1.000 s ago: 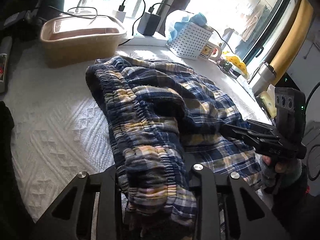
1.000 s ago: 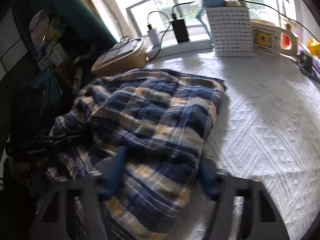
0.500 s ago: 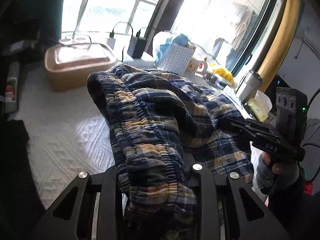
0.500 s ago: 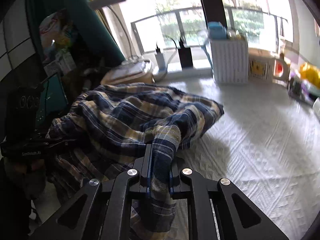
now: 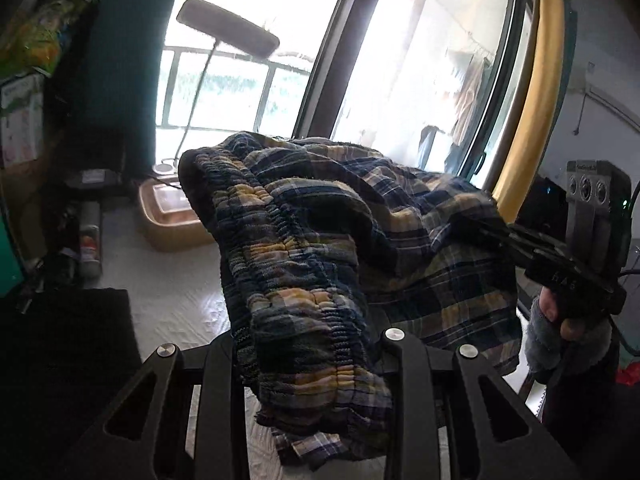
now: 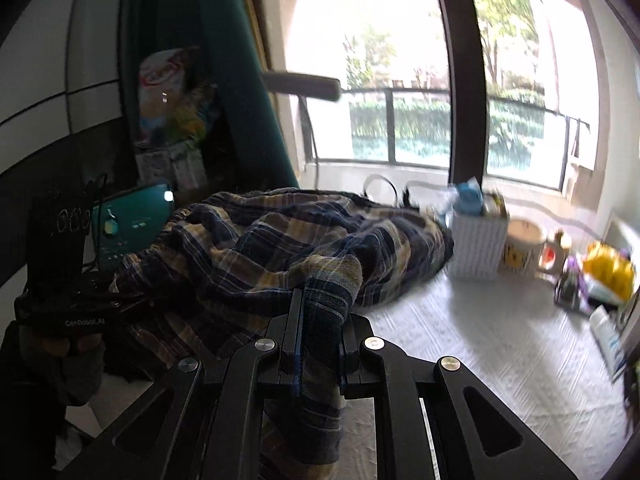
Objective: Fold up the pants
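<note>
Left gripper [image 5: 308, 354]: fingers clenched on the gathered elastic waistband of the pants [image 5: 320, 248], the bunched band filling the gap between them at lower centre of the left wrist view.

Right gripper [image 6: 318, 344]: fingers pressed tight on a narrow fold of the same plaid cloth, lower centre of the right wrist view; the fold stands up between them and hangs down behind.

Pants: dark blue, tan and white plaid, lifted off the table [image 6: 500, 360] at both gripped ends and slung between the two grippers. In the right wrist view the far part of the cloth [image 6: 312, 240] appears low over the white textured cover; contact there cannot be told.

Hand [image 5: 560, 320]: grey fingerless glove, at the right edge of the left wrist view, holding the right gripper's handle.

Table items, right wrist view, right half: white perforated basket [image 6: 478, 246], cream mug [image 6: 524, 248] just beside it, yellow object [image 6: 608, 268] further right.

Table items, left wrist view, centre left: tan lidded container [image 5: 168, 216], partly behind the waistband.

Background: lamp head [image 5: 228, 26] at upper left, bright window with railing.
</note>
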Tool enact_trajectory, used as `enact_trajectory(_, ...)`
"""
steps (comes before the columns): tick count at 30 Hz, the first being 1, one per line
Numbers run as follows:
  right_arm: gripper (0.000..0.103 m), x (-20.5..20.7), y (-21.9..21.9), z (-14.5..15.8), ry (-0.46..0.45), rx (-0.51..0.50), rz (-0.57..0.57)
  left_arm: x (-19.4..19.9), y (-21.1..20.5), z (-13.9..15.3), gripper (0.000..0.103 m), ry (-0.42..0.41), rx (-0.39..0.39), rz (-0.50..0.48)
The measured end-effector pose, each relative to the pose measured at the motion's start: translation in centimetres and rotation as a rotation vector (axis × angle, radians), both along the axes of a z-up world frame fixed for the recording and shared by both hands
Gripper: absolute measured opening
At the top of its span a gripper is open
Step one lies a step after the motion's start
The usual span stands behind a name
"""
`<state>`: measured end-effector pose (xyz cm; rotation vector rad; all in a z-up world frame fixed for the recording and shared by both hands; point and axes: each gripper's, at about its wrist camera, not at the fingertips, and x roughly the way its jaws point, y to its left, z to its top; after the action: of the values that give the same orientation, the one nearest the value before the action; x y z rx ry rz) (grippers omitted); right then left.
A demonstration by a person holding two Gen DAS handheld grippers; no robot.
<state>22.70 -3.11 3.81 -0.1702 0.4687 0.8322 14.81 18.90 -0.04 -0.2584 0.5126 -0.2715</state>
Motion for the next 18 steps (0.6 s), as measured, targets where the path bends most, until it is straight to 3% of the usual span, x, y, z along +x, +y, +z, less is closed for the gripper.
enact_trajectory(4, 0.012, -1.5, 1.0, 1.8, -0.043, -0.025, -0.002, 0.1, 0.6, -1.3, 0.028, 0.037, -0.051, -0.014)
enact_trajectory(7, 0.012, -1.2, 1.0, 1.2, -0.026, -0.059, -0.021, 1.3, 0.4, -3.1, 0.029, 0.079, -0.081, -0.034)
enact_trajectory(14, 0.012, 1.2, -2.3, -4.4, 0.102, -0.117, -0.118, 5.2, -2.4, -8.3, 0.035, 0.219, -0.093, -0.104)
enact_trajectory(18, 0.012, 2.8, -4.9, -8.1, 0.171, -0.135, -0.182, 6.5, -4.0, -10.0, 0.052, 0.259, -0.007, -0.074)
